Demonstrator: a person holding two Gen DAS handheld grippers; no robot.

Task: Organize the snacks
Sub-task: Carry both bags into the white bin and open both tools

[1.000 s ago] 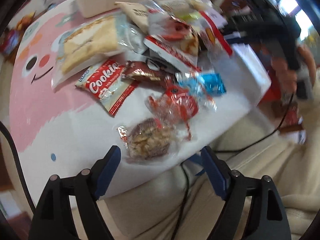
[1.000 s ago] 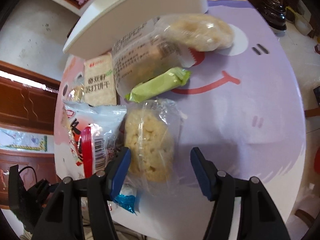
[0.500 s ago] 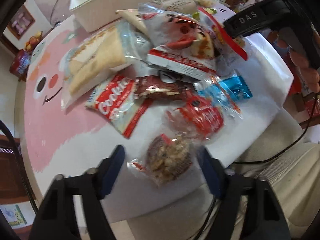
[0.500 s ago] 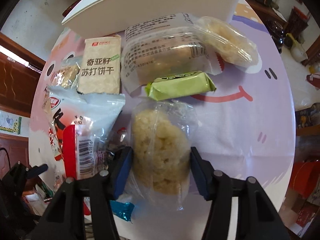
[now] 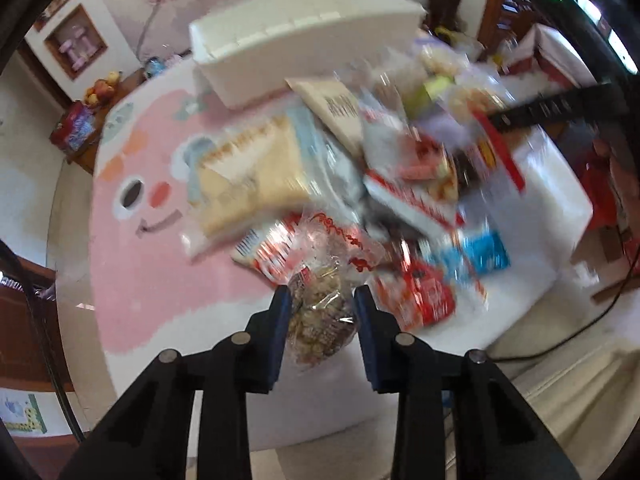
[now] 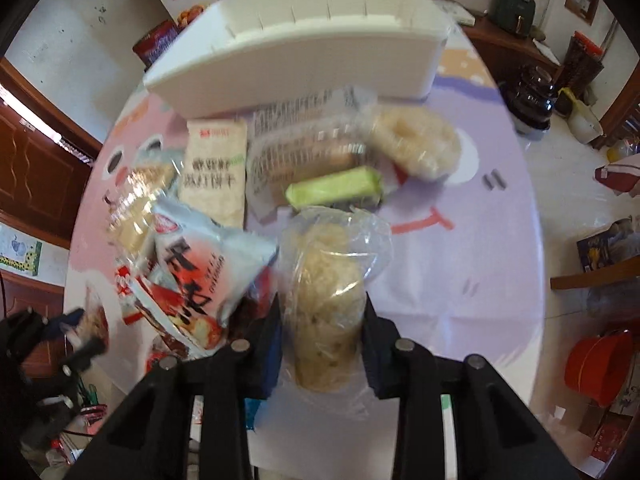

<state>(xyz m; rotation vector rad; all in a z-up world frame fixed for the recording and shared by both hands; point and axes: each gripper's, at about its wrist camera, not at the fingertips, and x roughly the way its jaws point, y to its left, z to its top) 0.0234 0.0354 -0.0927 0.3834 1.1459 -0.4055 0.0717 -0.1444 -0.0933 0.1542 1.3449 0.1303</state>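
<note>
We see a red bucket [image 6: 599,368] on the floor at far right, a dark pot [image 6: 534,96] beyond the table's right edge, and fruit [image 5: 102,87] far left.

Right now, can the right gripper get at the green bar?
Probably not yet. The right gripper has just closed on a pale rice cake, so its jaws are full. The green bar lies uncovered just beyond it, reachable once the cake is dropped.

Both views are taken from close above, looking steeply down along each gripper. The snack pile [image 5: 360,184] on the counter [image 5: 168,288] and the white bin [image 6: 304,56] behind are shared by both.
</note>
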